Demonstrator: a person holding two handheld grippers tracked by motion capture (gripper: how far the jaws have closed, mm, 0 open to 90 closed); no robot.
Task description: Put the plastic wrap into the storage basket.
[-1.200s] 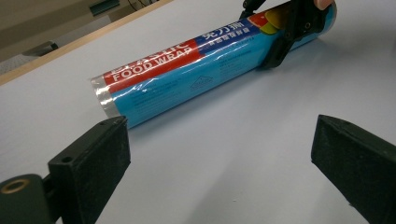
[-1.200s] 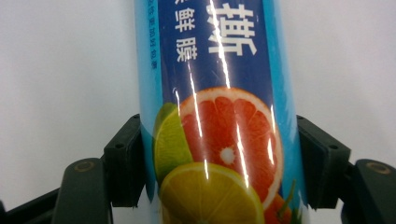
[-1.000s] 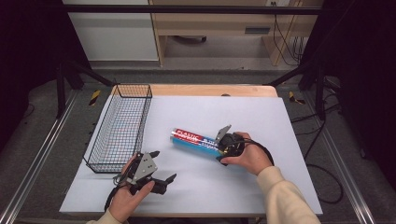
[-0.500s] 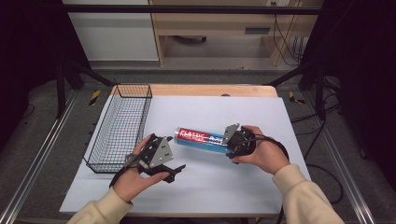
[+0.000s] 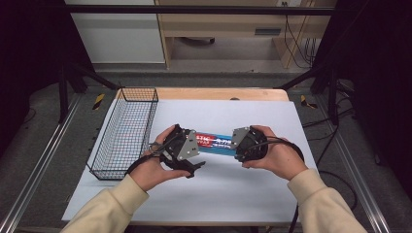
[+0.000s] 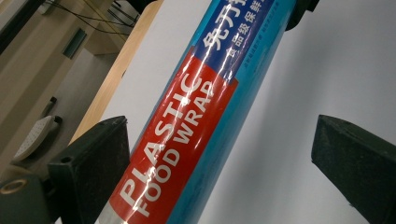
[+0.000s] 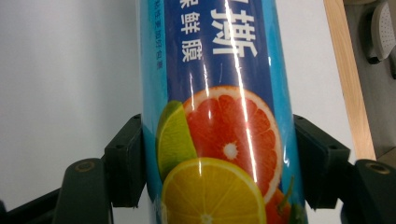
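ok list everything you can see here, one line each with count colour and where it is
plastic food wrap roll: one, blue with red label and citrus picture, mid-table, between both grippers
wire basket: one, black, left side of table
white mat: one, covering the tabletop
table: one, light wood, edge showing at the far side
left gripper: one, black, jaws open around the roll's red end, right jaw apart from it
right gripper: one, black, jaws pressed on the roll's fruit end
hands: two, cream sleeves, entering from bottom

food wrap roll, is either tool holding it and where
The right tool is shut on the roll's fruit-printed end. The left tool is open around the other end, one jaw clear.
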